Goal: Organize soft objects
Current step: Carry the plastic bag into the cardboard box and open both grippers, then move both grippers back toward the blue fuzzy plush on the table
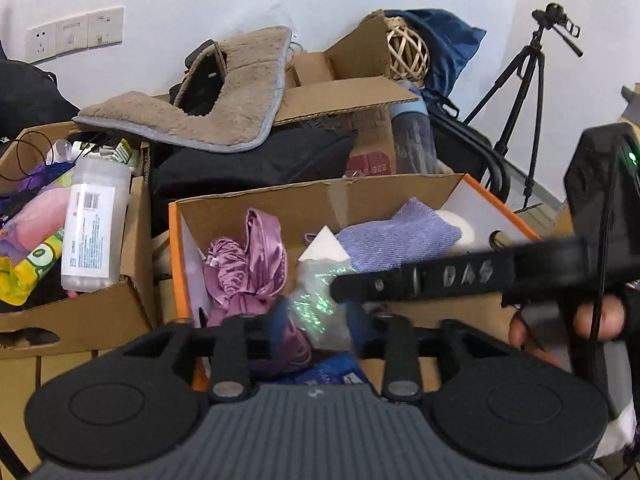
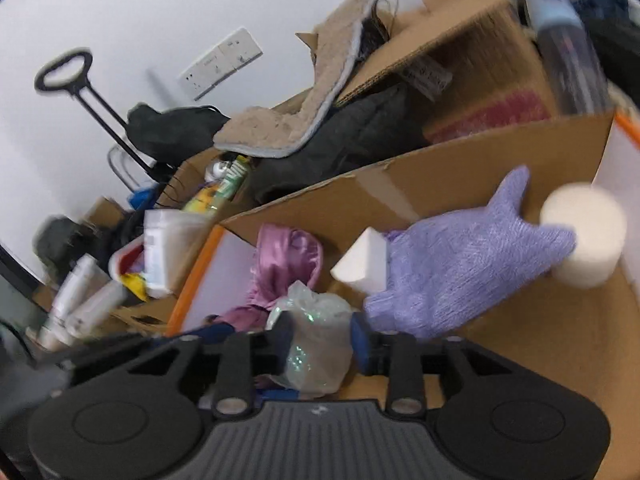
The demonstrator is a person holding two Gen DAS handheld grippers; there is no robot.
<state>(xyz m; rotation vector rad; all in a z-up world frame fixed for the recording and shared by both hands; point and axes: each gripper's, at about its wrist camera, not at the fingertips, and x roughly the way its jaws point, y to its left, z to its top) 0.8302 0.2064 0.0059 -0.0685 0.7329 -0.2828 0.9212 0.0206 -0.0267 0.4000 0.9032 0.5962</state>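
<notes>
Two grippers are hovering over the orange-edged box (image 1: 176, 264). Left gripper (image 1: 320, 320) jaws are standing apart, gripping nothing. Inside, left to right, are lying pink satin cloth (image 2: 276, 276), clear glittery bag (image 2: 316, 328) and purple glove (image 2: 460, 272). Right gripper (image 2: 322, 338) jaws are standing apart around the bag.

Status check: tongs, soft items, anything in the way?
Both tongs open over the orange-edged box. Glittery bag sits between right tongs, ungripped. Purple mitt, pink satin cloth inside. Right tongs cross left view.
</notes>
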